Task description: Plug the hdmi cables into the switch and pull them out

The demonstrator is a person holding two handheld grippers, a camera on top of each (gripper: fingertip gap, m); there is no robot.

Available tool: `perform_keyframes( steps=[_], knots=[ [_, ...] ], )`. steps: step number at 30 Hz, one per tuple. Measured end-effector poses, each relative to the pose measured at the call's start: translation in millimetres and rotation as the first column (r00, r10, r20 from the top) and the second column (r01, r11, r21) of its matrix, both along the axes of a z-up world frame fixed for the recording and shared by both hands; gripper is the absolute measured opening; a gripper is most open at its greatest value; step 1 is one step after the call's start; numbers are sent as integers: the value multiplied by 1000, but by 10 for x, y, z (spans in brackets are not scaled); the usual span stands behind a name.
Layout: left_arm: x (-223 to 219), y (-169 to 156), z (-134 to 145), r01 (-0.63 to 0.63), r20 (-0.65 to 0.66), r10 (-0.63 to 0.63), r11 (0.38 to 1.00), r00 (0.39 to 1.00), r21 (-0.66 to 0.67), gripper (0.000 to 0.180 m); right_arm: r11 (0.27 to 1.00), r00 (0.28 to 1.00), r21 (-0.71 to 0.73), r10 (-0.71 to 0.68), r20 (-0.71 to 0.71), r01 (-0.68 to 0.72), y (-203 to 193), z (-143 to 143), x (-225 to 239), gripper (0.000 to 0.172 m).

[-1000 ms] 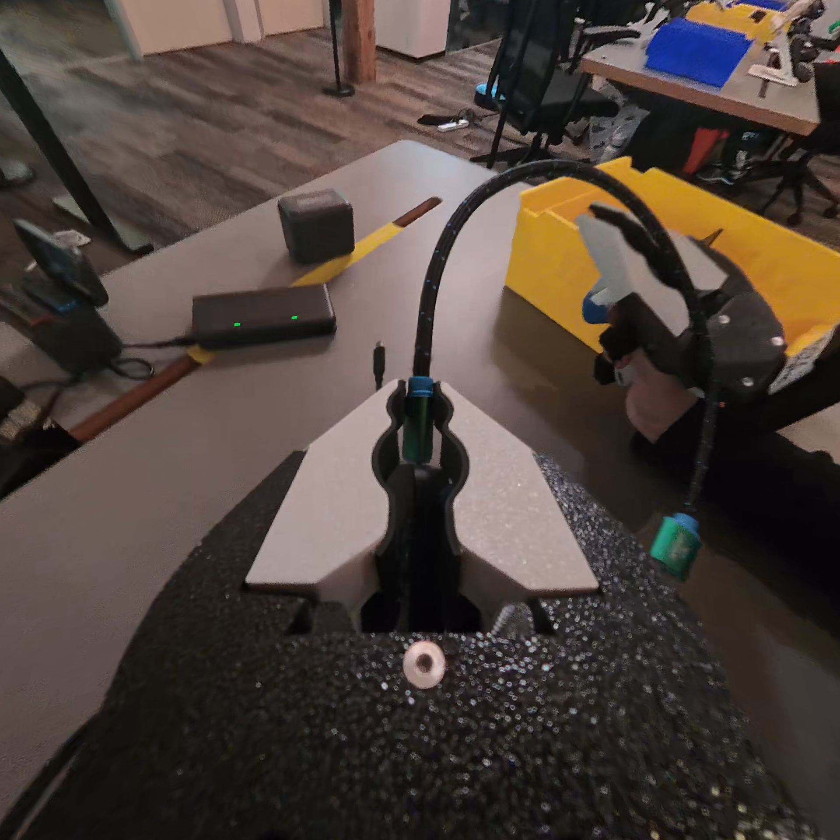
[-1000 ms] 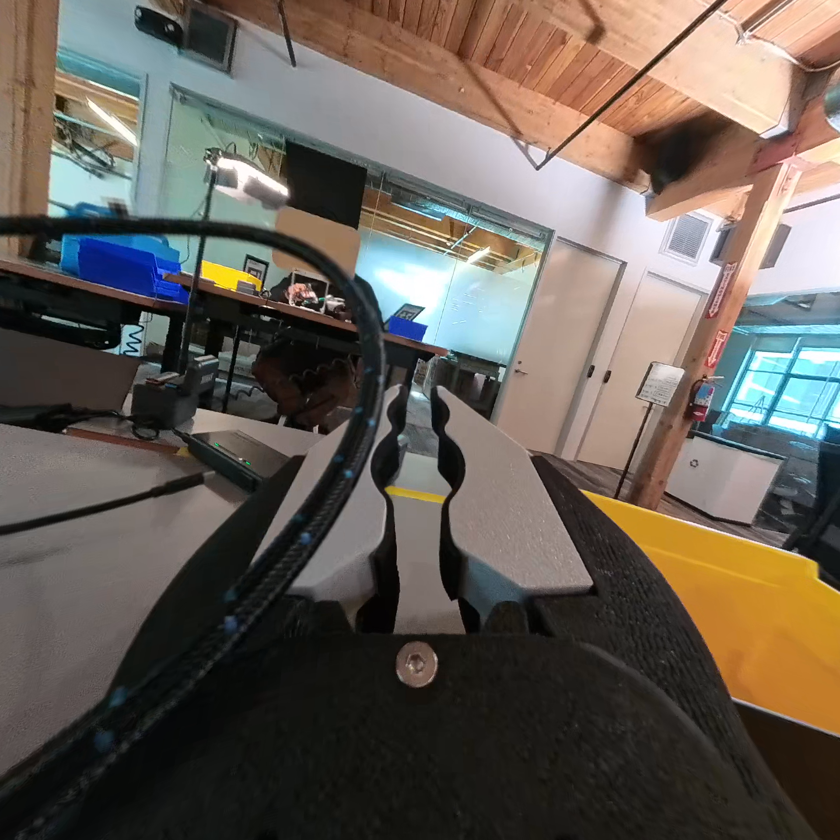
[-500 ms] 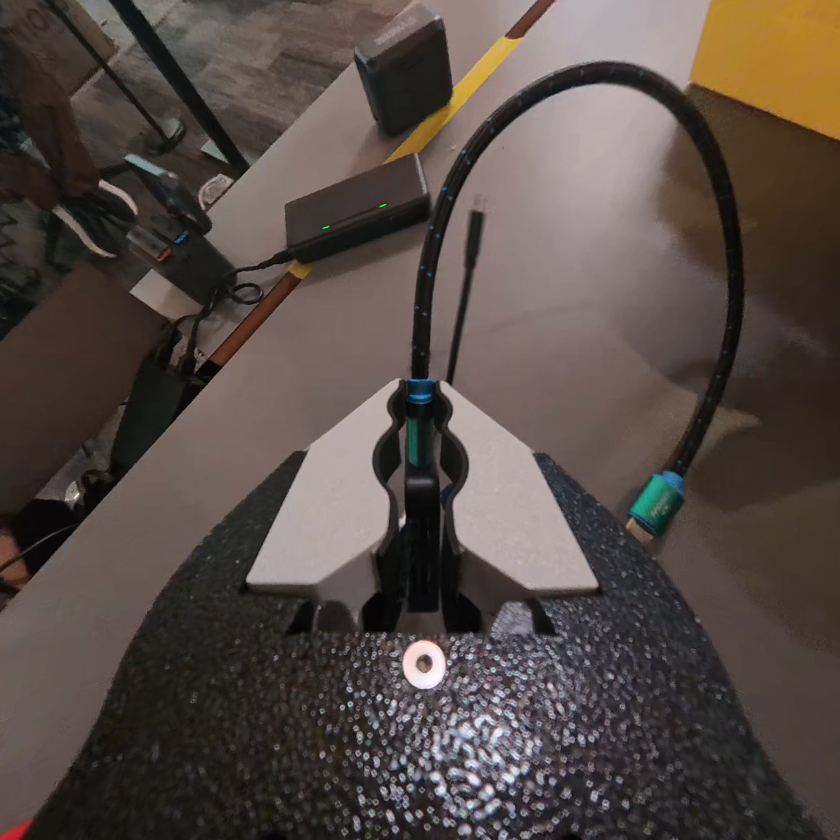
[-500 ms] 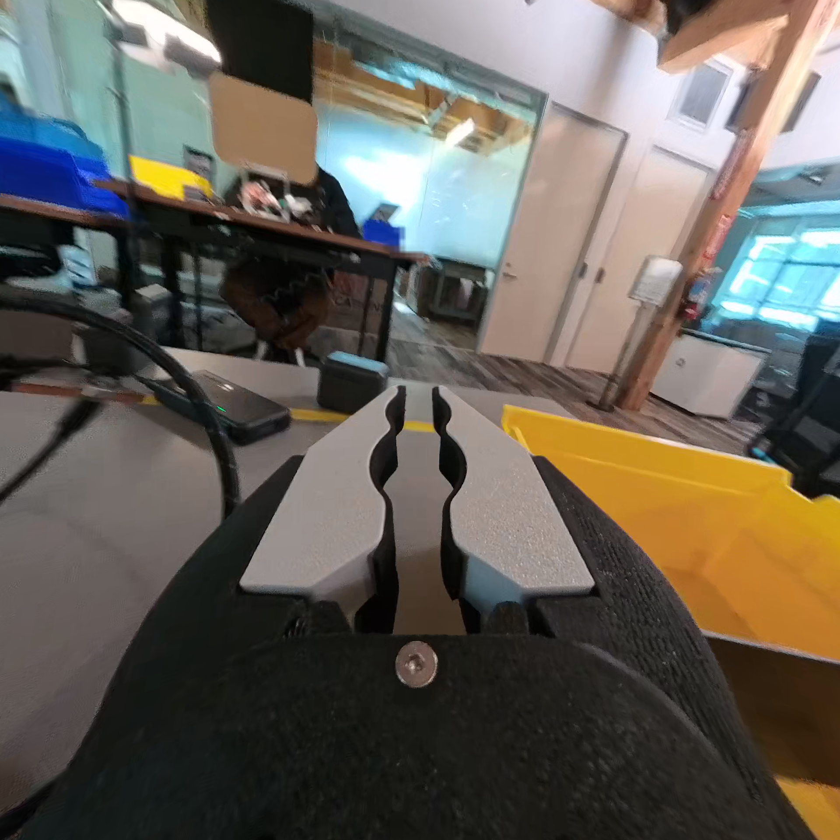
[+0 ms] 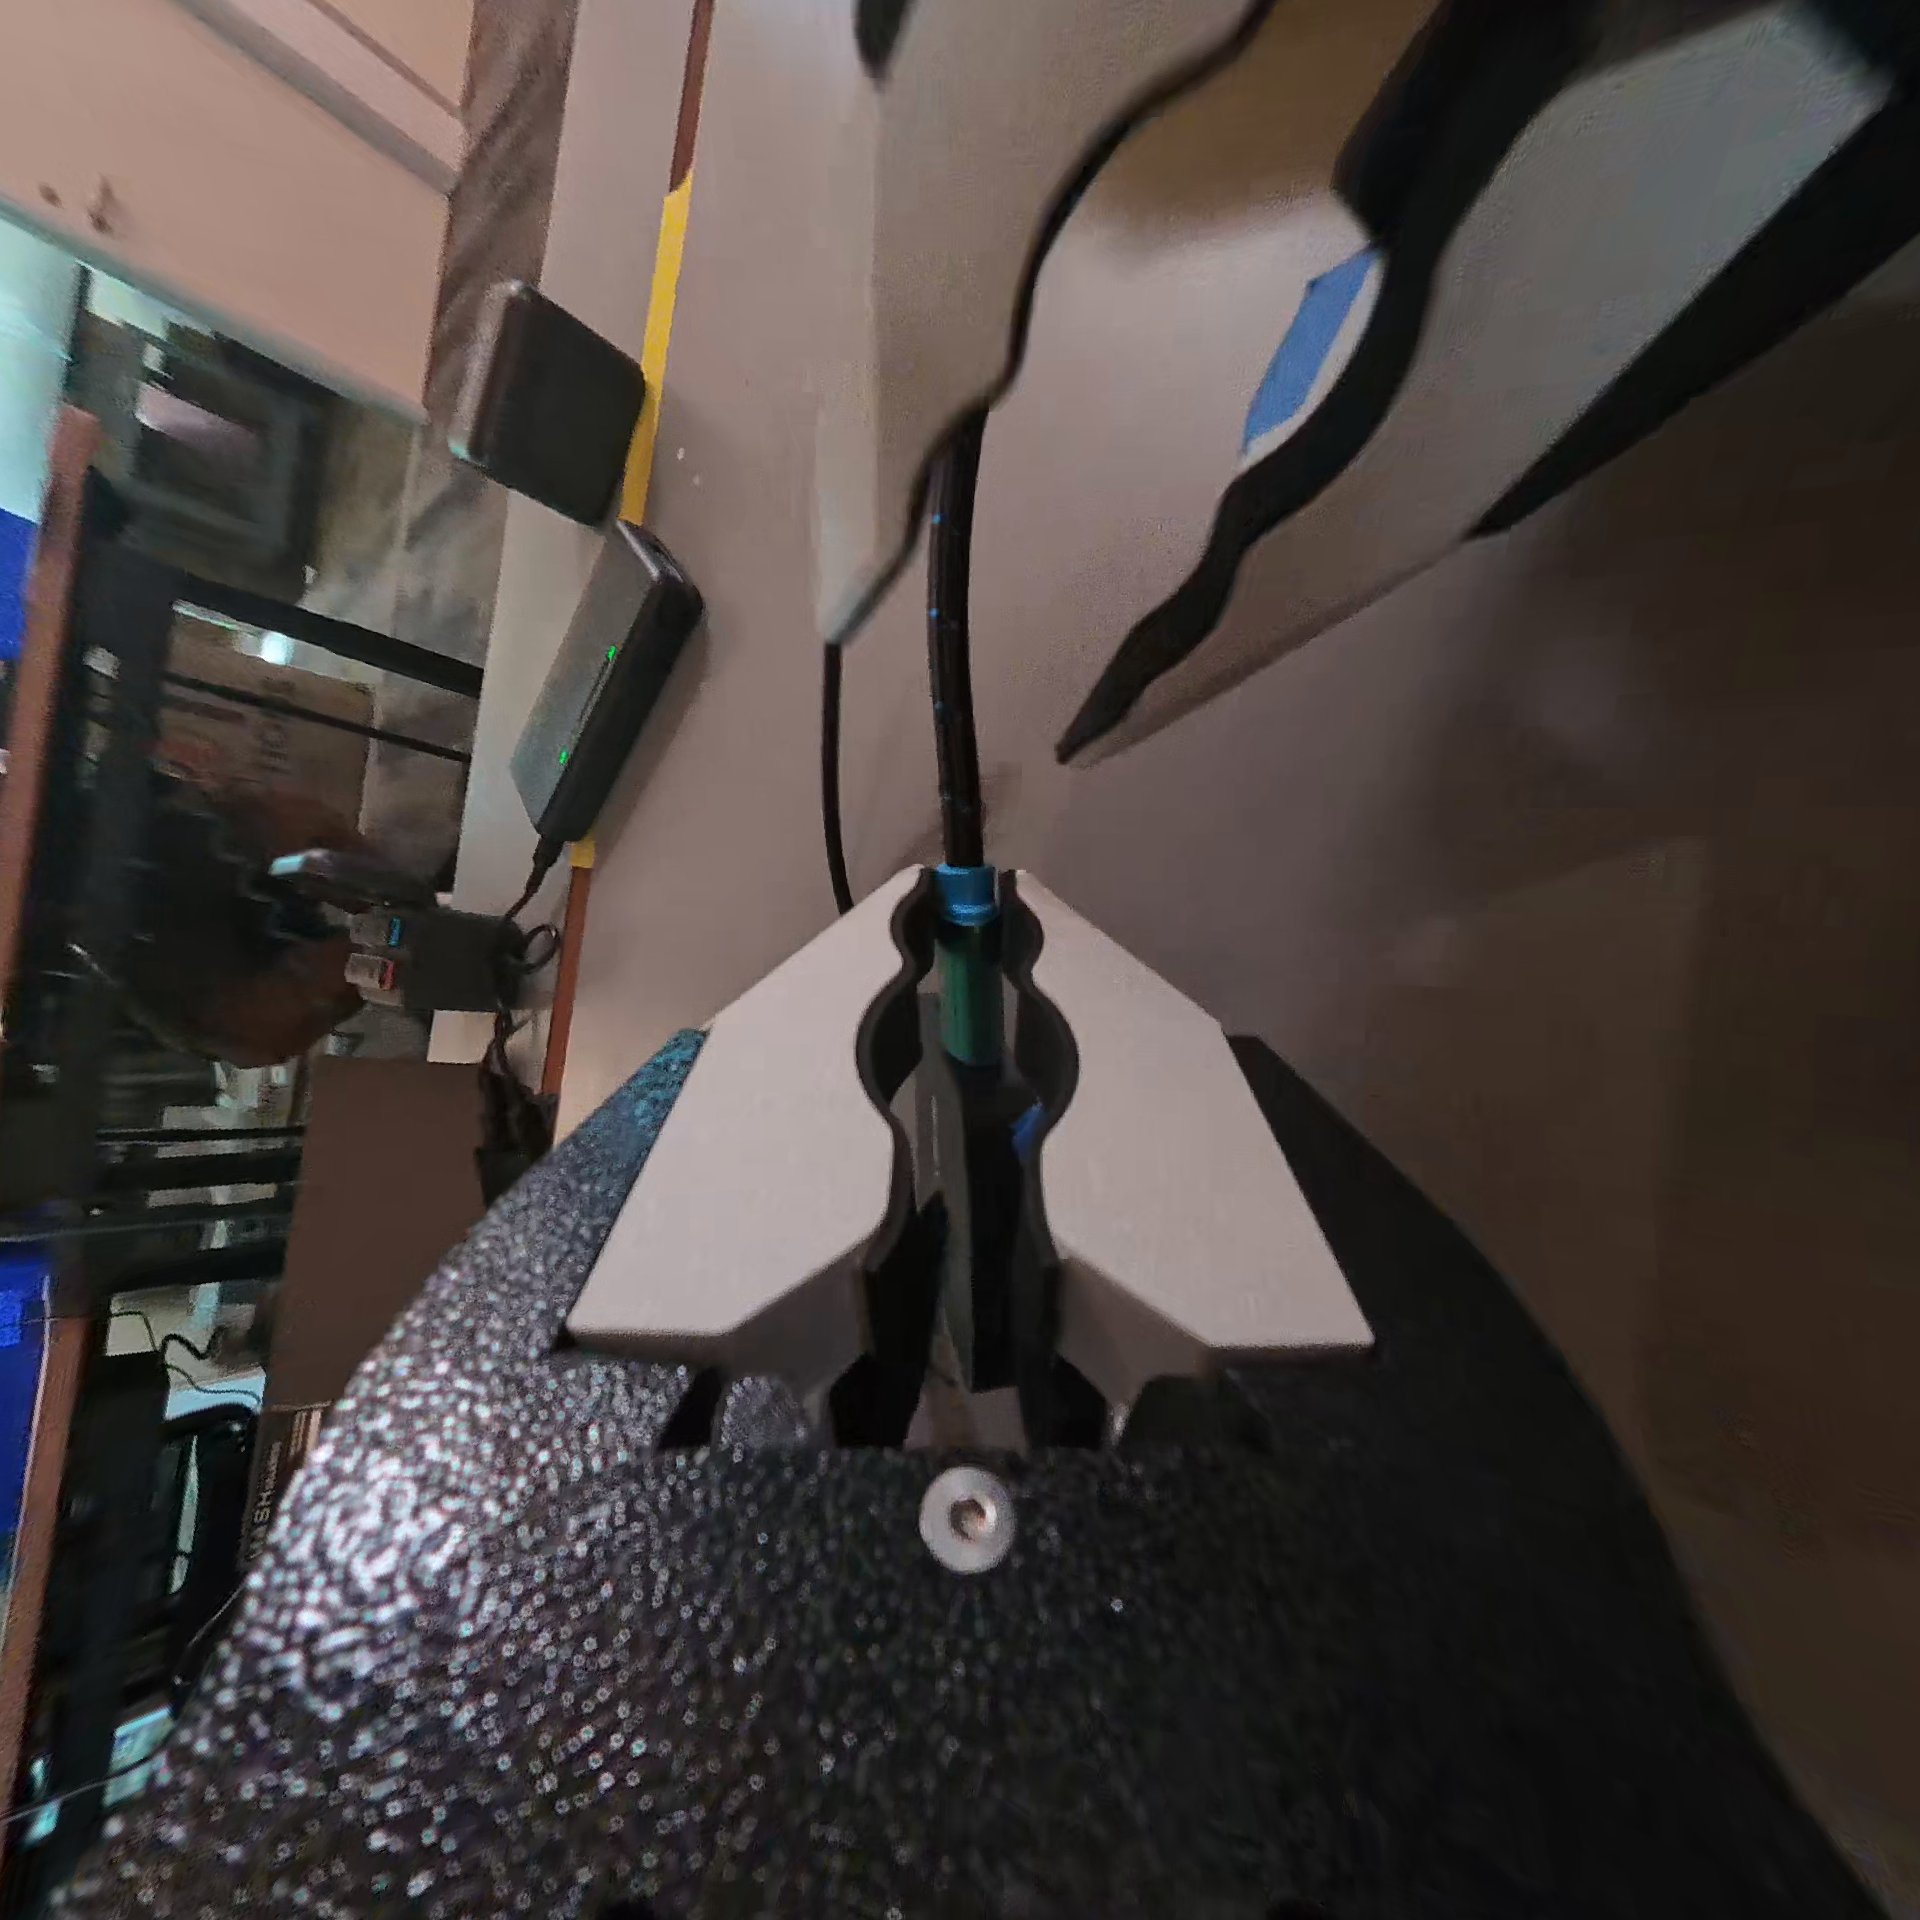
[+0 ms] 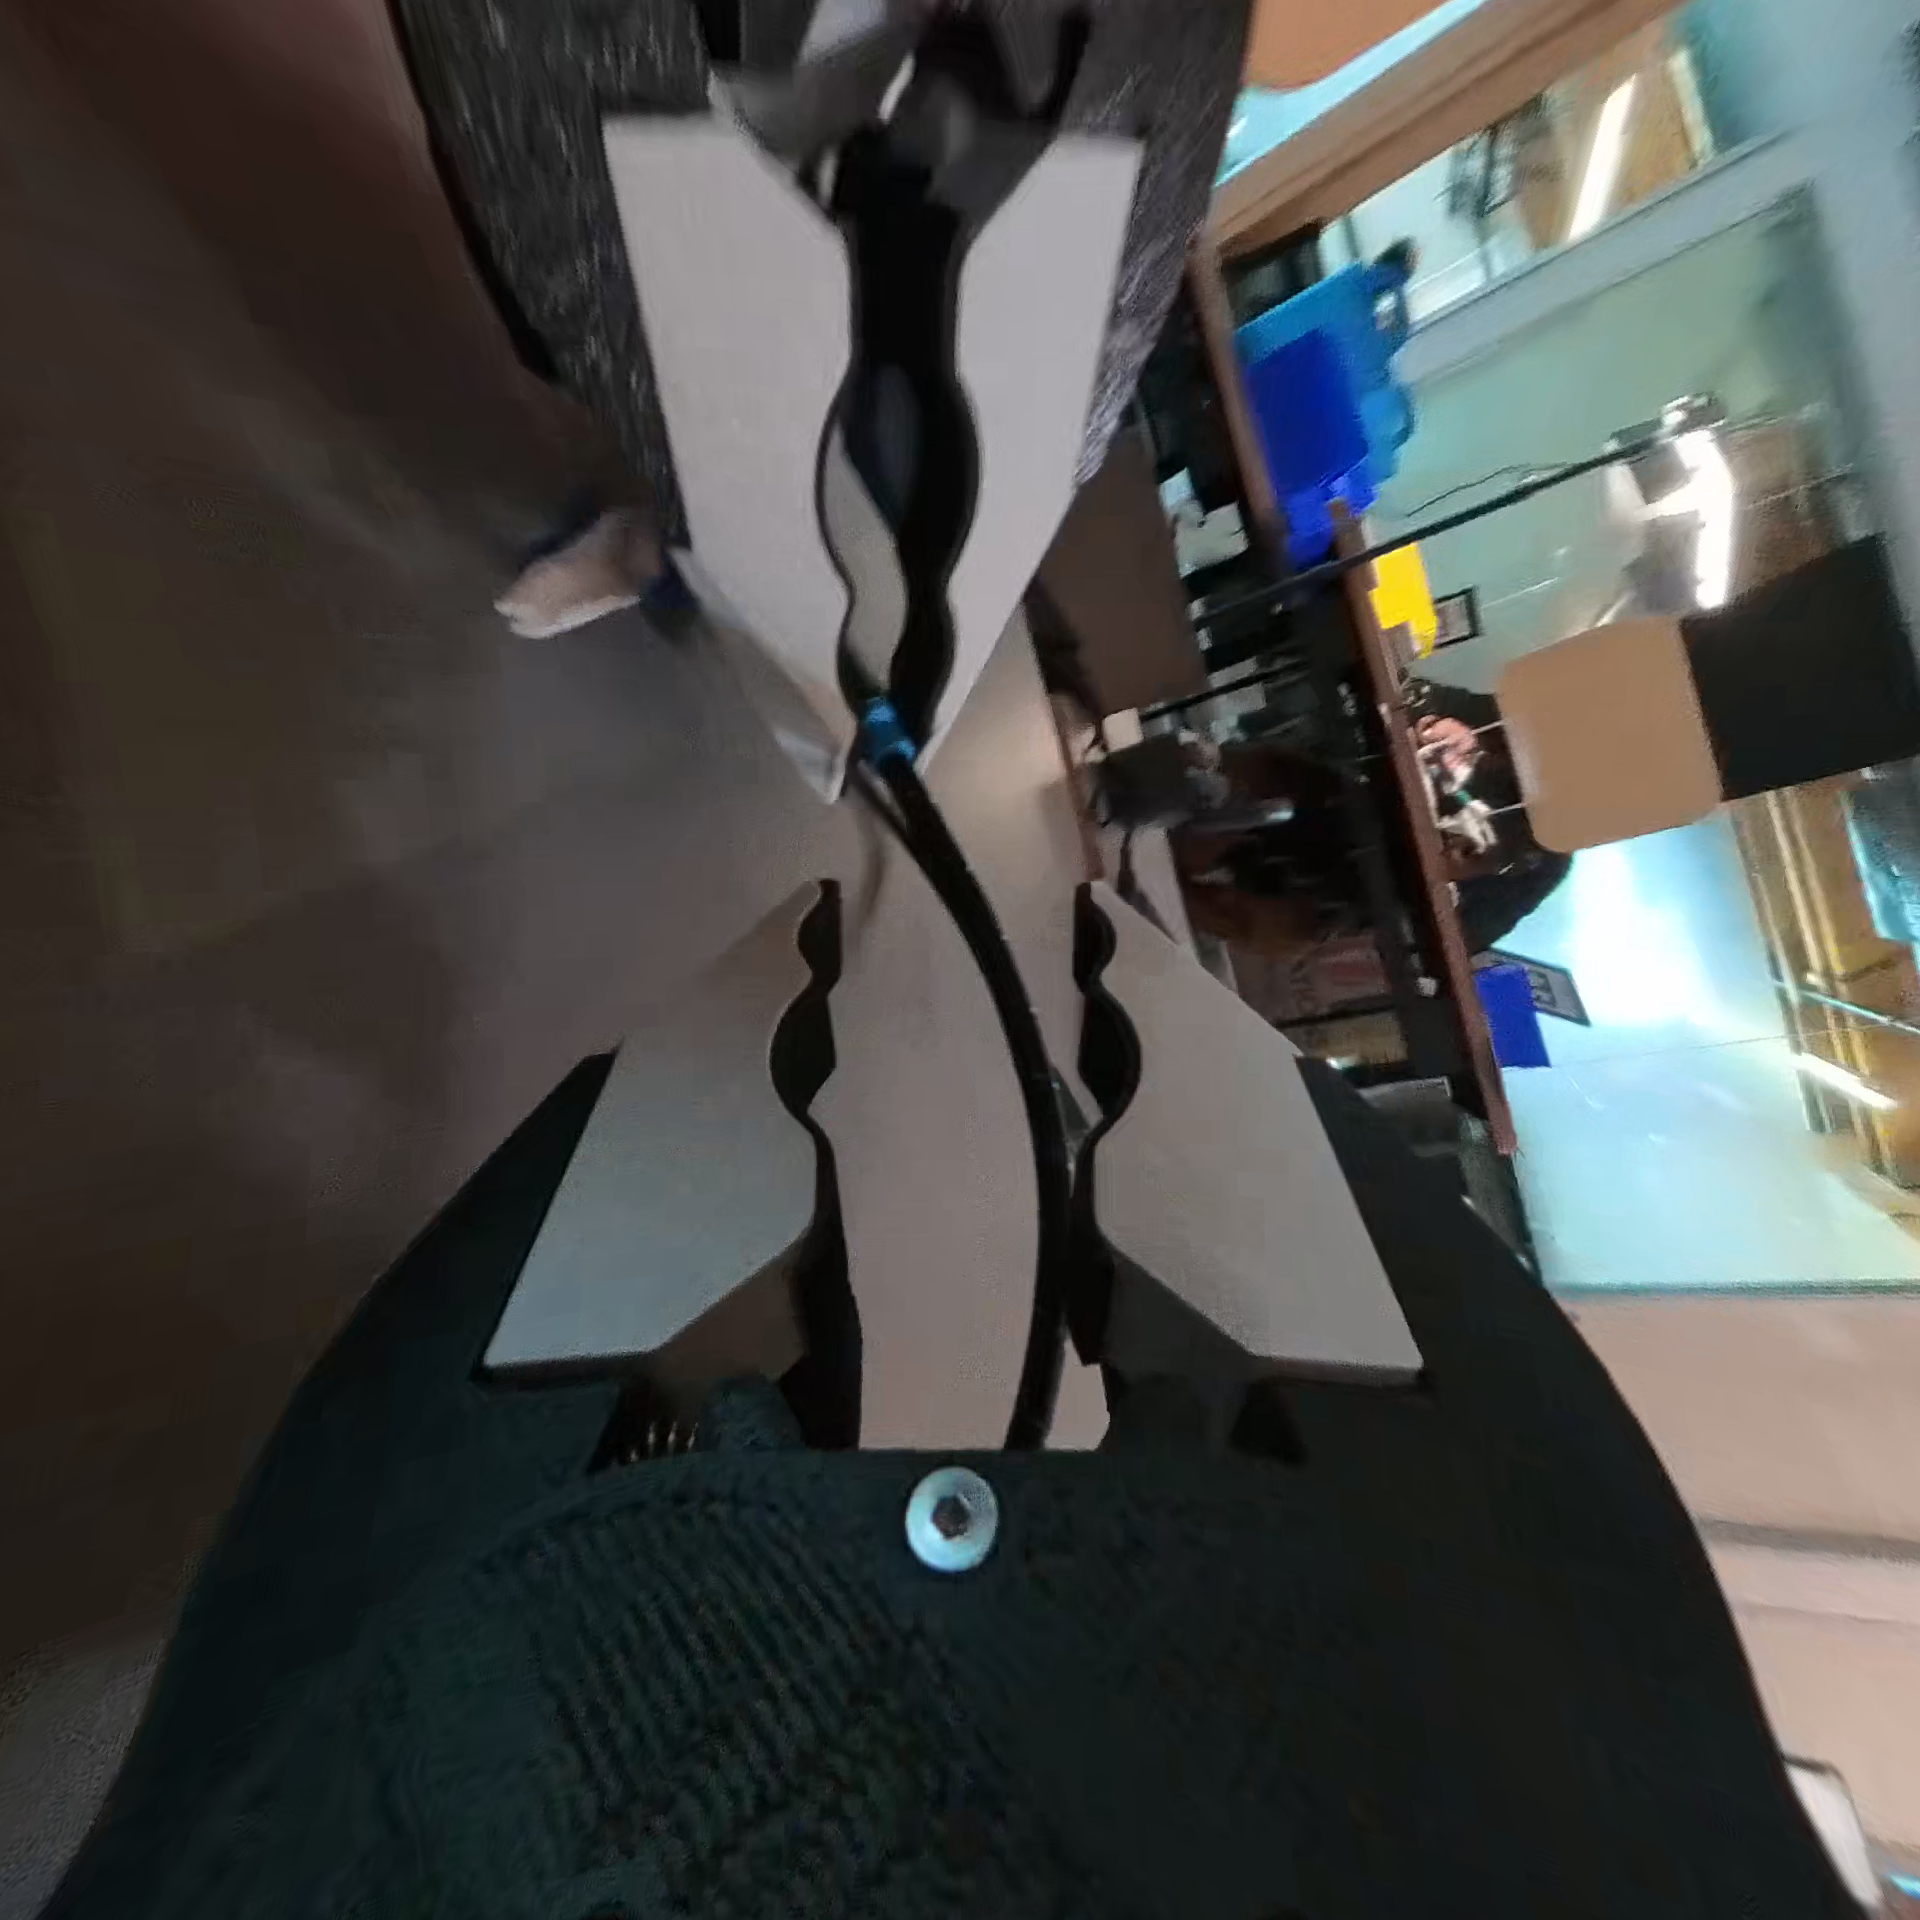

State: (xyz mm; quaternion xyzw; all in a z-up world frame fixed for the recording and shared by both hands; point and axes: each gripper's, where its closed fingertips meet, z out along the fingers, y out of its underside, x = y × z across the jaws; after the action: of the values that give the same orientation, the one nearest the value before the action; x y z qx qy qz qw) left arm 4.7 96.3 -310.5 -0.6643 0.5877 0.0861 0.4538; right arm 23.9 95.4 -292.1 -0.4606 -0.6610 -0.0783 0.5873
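My left gripper (image 5: 966, 883) is shut on the green and blue plug (image 5: 966, 977) of a black braided HDMI cable (image 5: 956, 623). A black part sits deeper between its fingers, behind the plug. The cable runs from the plug straight ahead over the grey table (image 5: 1455, 1039). My right gripper (image 6: 956, 894) is open and faces the left gripper (image 6: 883, 727) tip to tip. The cable (image 6: 997, 966) passes loosely between the right fingers, close to the right one (image 6: 1195, 1091), and is not pinched. The right gripper also shows in the left wrist view (image 5: 956, 686), open around the cable.
A black power bank with green lights (image 5: 603, 686), a black cube (image 5: 540, 400) and a yellow tape strip (image 5: 665, 270) lie along the table's far side. A thin black cable (image 5: 831, 769) lies next to the braided one. Desks with blue bins (image 6: 1320, 395) stand beyond. The grippers are tip to tip, or close to it. Both grippers' tips are roughly 35 cm from the black cube (image 5: 540, 400).
The right gripper has opened, swung round and come in to face the left one, with the cable between its fingers. The left gripper has rolled on its side and kept hold of the plug.
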Motion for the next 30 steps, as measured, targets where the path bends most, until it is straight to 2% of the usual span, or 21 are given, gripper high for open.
perform_keyframes(
  steps=[2, 3, 6, 8, 10, 16, 18, 19, 22, 28, 30],
  knots=[
    [20, -42, -3, 5, 41, -6, 1000, 999, 26, 10, 996, 999, 82, -42, 32, 39, 90, -34, 28, 15],
    [16, -44, 1, -4, 54, 1, 998, 999, 60, 9, 994, 998, 103, -40, 40, 36, 96, -35, 28, 8],
    [11, -73, 71, -37, 66, 20, 965, 998, 258, 11, 999, 999, -10, -42, 16, 42, 87, -56, 56, 7],
    [15, -143, 60, -22, 19, 17, 942, 1000, 335, 29, 999, 999, -15, -46, 19, 46, 113, -65, 132, 7],
    [15, -210, -11, -21, 13, 17, 944, 1000, 330, 47, 1000, 1000, -24, -19, 10, 20, 104, -72, 176, 6],
    [16, -230, -34, -96, 87, 75, 960, 993, 262, 59, 999, 999, 21, 35, -6, -35, 68, -94, 152, 5],
    [-76, -201, 35, -166, 165, 126, 952, 978, 257, 84, 999, 1000, 44, 15, 9, -15, 107, -120, 176, 5],
    [-117, -202, 47, -181, 207, 134, 957, 969, 228, 88, 998, 1000, 55, 11, 10, -12, 119, -127, 187, 5],
    [-290, -151, -32, -218, 245, 181, 967, 952, 132, 85, 999, 999, 38, 17, -29, -16, 122, -116, 196, 5],
    [-355, -81, -265, -190, 78, 180, 971, 981, 143, 26, 999, 998, -38, 8, -63, -11, 141, -198, 183, 8],
    [-333, -75, -263, -173, 51, 167, 970, 985, 173, 13, 1000, 999, 1, 12, -52, -12, 132, -168, 167, 18]
  ],
)
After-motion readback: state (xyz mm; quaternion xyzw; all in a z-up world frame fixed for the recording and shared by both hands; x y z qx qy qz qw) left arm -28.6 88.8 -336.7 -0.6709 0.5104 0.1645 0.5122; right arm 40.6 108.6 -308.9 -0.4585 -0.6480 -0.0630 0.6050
